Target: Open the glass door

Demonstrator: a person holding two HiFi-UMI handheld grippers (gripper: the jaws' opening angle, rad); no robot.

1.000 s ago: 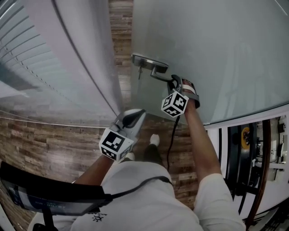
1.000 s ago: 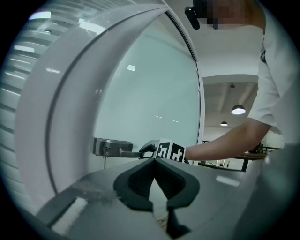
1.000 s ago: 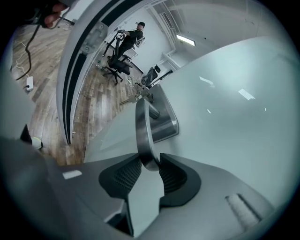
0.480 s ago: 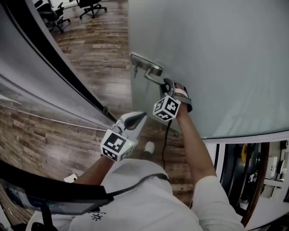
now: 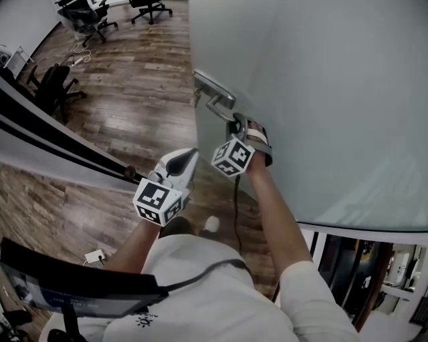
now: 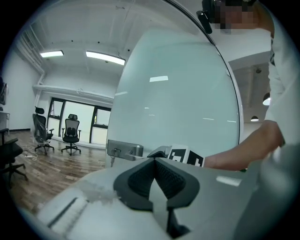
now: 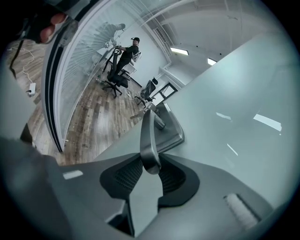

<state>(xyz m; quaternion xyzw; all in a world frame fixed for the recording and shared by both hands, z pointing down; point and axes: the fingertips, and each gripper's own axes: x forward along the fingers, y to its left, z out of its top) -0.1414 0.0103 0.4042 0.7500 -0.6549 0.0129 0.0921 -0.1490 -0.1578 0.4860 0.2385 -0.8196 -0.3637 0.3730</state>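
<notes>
The frosted, pale-green glass door (image 5: pixel 321 100) fills the upper right of the head view. Its free edge runs down from the top centre, and dark wood-plank floor (image 5: pixel 134 100) with black office chairs (image 5: pixel 87 20) shows to the left of that edge. The door therefore looks swung clear of its frame, so the step in hand appears to be the swing itself rather than the unlatching.

The brushed-metal lever handle (image 5: pixel 217 107) juts from its steel lock plate (image 5: pixel 212 87) just right of the door's edge, in the upper centre of the head view. The right tongs (image 5: pixel 235 125) grasp this lever near its free end. In the right gripper view the lever (image 7: pixel 149 140) stands between the ribbed black pads (image 7: pixel 126 176) and both of them press on it. These tongs have just been closing a little further on it.

The left tongs (image 5: pixel 190 155) are clenched on nothing. In the left gripper view their tips meet (image 6: pixel 154 164), and they hang below and left of the handle, apart from the door.

The next move probably calls for a steady hold while the handle is carried along the door's arc. The wrist would have to turn with the swing so the smooth lever does not slide out of the pads, and the body must stay out of the panel's path. The left tongs look free to steady the door's edge if needed.
</notes>
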